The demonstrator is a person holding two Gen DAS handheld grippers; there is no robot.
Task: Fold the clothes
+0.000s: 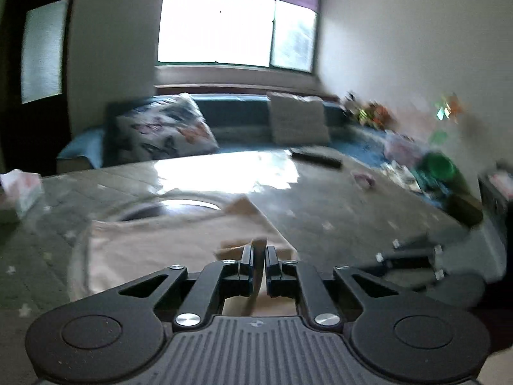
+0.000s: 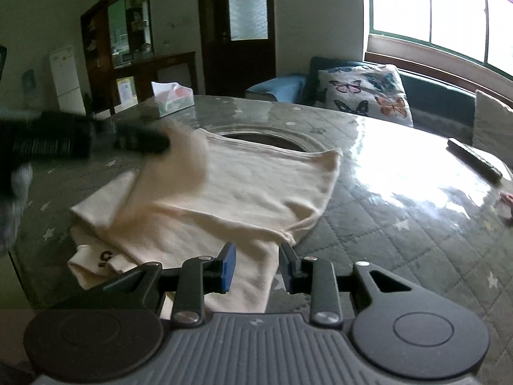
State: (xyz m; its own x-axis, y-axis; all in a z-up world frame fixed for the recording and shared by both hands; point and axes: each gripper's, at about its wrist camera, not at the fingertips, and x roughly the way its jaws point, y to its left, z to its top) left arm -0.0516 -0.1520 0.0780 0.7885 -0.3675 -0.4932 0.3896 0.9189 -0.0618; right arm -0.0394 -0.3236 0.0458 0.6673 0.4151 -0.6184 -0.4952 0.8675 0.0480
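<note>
A cream garment (image 2: 243, 189) lies partly folded on the round table (image 2: 384, 224). In the right wrist view my left gripper (image 2: 144, 141) is a dark blur at the left, with a lifted flap of the garment swinging from it. The left wrist view shows that left gripper (image 1: 259, 250) nearly closed, pinching a fold of the cream garment (image 1: 160, 243). My right gripper (image 2: 257, 250) hovers over the garment's near edge with its blue pads apart; cloth shows in the gap, not pinched. The right gripper (image 1: 413, 256) also appears blurred at the lower right of the left wrist view.
A tissue box (image 2: 173, 98) stands at the table's far left edge and a dark remote (image 2: 474, 160) lies at the far right. A round recess (image 2: 266, 136) sits mid-table behind the garment. A sofa with a butterfly cushion (image 2: 365, 93) runs beyond the table.
</note>
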